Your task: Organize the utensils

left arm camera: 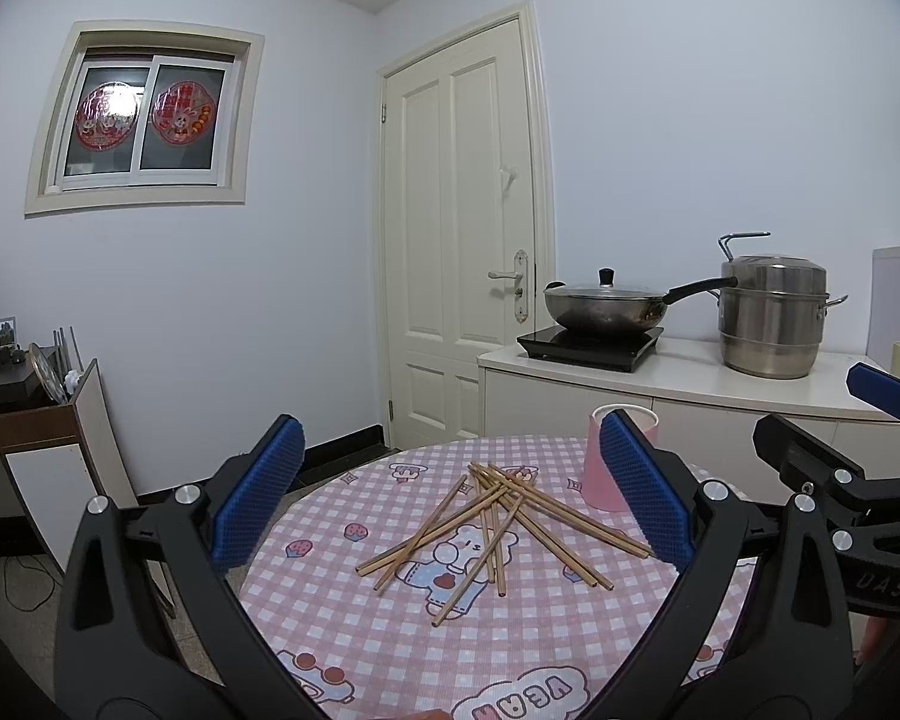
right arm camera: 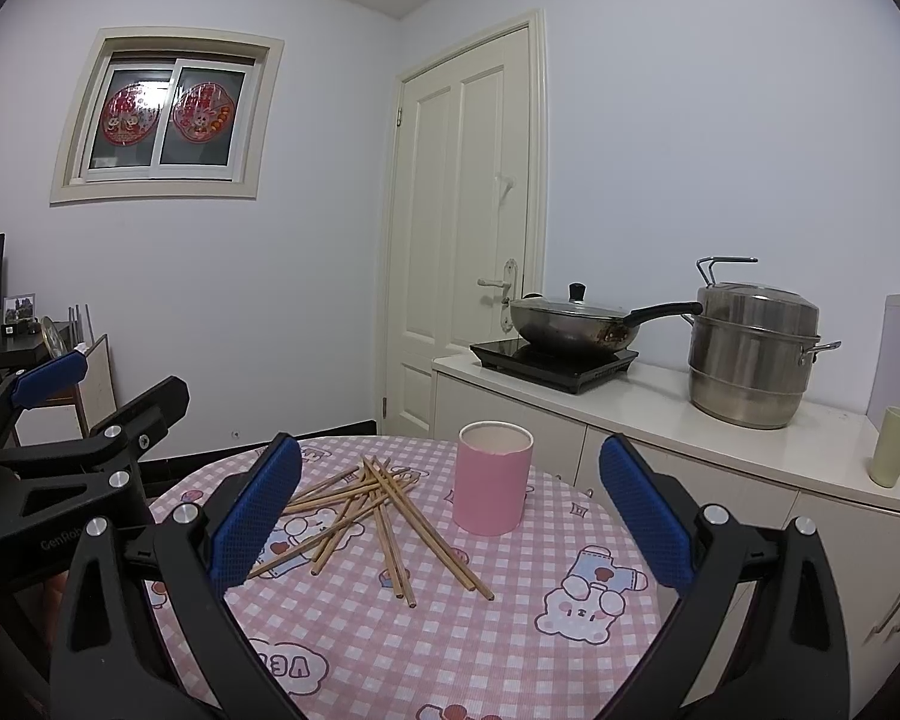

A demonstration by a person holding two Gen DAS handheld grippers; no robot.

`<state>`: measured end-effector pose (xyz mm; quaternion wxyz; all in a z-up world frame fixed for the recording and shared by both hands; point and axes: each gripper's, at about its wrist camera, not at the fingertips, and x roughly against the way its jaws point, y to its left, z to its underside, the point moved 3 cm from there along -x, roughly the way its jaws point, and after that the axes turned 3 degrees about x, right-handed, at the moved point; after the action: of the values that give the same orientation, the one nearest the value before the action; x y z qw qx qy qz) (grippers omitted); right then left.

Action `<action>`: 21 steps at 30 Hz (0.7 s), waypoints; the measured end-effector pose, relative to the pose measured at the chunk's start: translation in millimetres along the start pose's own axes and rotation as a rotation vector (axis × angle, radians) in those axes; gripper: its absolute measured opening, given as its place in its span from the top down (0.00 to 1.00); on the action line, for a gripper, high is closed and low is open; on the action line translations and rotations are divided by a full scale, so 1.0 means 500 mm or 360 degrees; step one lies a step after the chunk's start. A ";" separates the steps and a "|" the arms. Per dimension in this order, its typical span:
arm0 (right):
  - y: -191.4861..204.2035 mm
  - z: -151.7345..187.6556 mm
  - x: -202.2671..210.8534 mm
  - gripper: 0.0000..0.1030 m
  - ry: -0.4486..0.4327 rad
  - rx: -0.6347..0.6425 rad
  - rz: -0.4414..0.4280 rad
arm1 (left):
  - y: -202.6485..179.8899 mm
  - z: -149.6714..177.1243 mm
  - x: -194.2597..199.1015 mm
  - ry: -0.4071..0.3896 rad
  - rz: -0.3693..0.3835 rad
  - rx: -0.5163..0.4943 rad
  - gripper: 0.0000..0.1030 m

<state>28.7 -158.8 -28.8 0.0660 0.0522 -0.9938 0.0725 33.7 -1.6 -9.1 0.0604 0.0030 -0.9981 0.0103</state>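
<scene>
A: where's everything sitting?

B: chopsticks (left arm camera: 486, 525) are piled loose on the checkered table (left arm camera: 390, 630), right ahead between the left gripper (left arm camera: 450, 498) fingers. Pink cup (right arm camera: 492, 477) stands upright between the right gripper (right arm camera: 450, 504) fingers.

A: claws?

B: both spread wide, holding nothing.

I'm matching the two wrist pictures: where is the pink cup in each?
Left wrist: pink cup right of centre, partly behind the gripper's right pad, beyond the chopsticks.
Right wrist: pink cup at centre, fully visible, right of the chopsticks.
Shared landmark: the wok on the counter behind.
</scene>
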 end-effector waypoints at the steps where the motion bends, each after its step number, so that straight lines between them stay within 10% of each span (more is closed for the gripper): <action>1: 0.000 0.000 0.000 0.07 0.0001 0.0000 0.0000 | 0.000 0.000 0.000 0.0001 0.0000 -0.0002 0.06; 21: 0.002 0.015 -0.008 0.07 0.0030 0.0002 -0.0012 | 0.001 0.011 -0.001 0.0018 -0.0003 0.0001 0.06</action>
<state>31.6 -158.5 -37.0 0.0755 0.0555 -0.9929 0.0734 33.7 -1.2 -14.4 0.0659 0.0038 -0.9978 0.0105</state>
